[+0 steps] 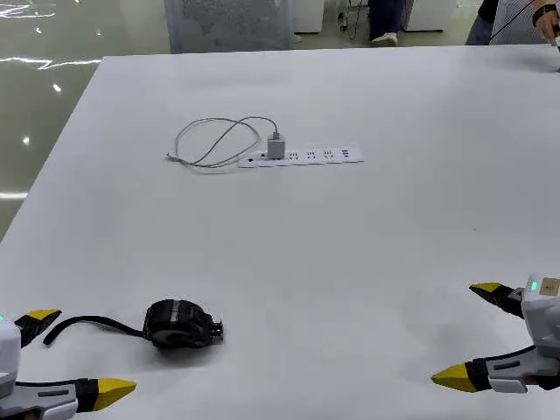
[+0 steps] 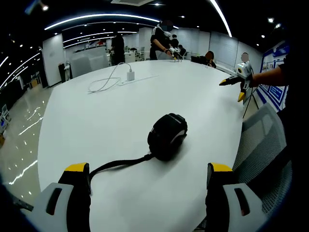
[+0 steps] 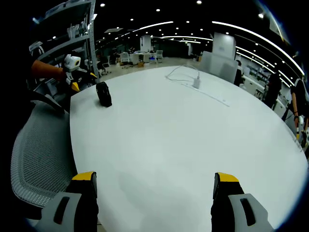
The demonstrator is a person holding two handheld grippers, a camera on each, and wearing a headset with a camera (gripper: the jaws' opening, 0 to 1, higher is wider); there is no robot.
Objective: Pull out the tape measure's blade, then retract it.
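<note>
The tape measure (image 1: 179, 324) lies on the white table (image 1: 350, 245) near its front edge, on the left side of the head view. It is a dark, round case, and a black strap (image 1: 87, 325) trails from it toward the left gripper (image 1: 92, 349). That gripper's jaws stand wide open and hold nothing. One yellow tip is close to the strap's end and the other is nearer the table edge, both clear of the case.

In the left gripper view the tape measure (image 2: 167, 135) sits ahead of the left gripper (image 2: 148, 169) and between its spread jaws, with the strap (image 2: 120, 164) curving back toward one of them.

The right gripper (image 1: 453, 332) is well apart, over the table's right front, its jaws also wide open and empty – the same shows in its own view (image 3: 154, 177).

Farther back on the table lies a white power strip (image 1: 302, 157) with a charger (image 1: 276, 146) plugged in and a looped cable (image 1: 214, 140) beside it.
</note>
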